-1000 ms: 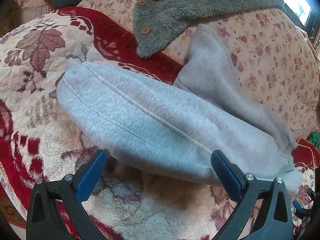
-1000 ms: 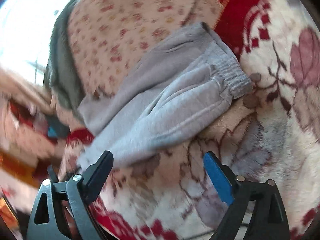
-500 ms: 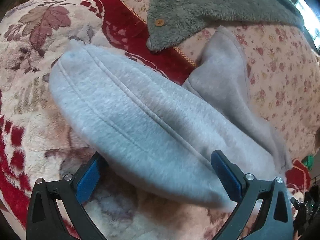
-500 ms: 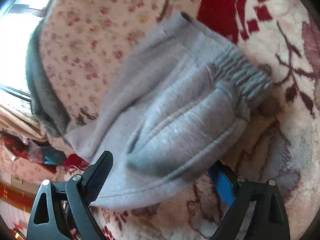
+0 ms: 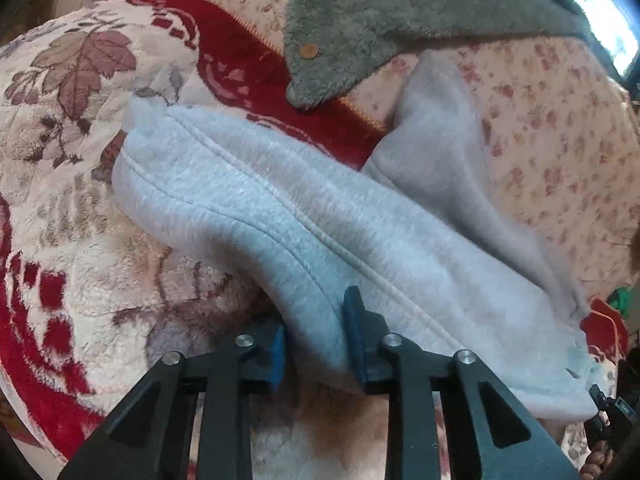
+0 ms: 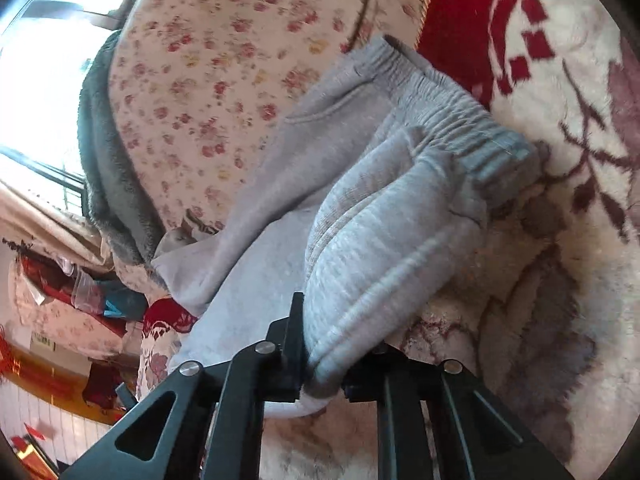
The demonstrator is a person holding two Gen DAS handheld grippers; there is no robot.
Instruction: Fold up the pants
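Grey pants [image 5: 280, 232] lie on floral blanket [image 5: 80, 264], legs already doubled lengthwise; left gripper [image 5: 314, 336] and right gripper [image 6: 320, 364] have just closed, each pinching near hem (fabric between pads); crosswise folds remain.

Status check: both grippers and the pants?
Left gripper just closed on pants edge. Right gripper just closed near waistband. Green coat clear.

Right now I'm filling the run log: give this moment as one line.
step: grasp | left gripper: just closed on pants edge | right gripper: just closed on pants edge | pants: on blanket
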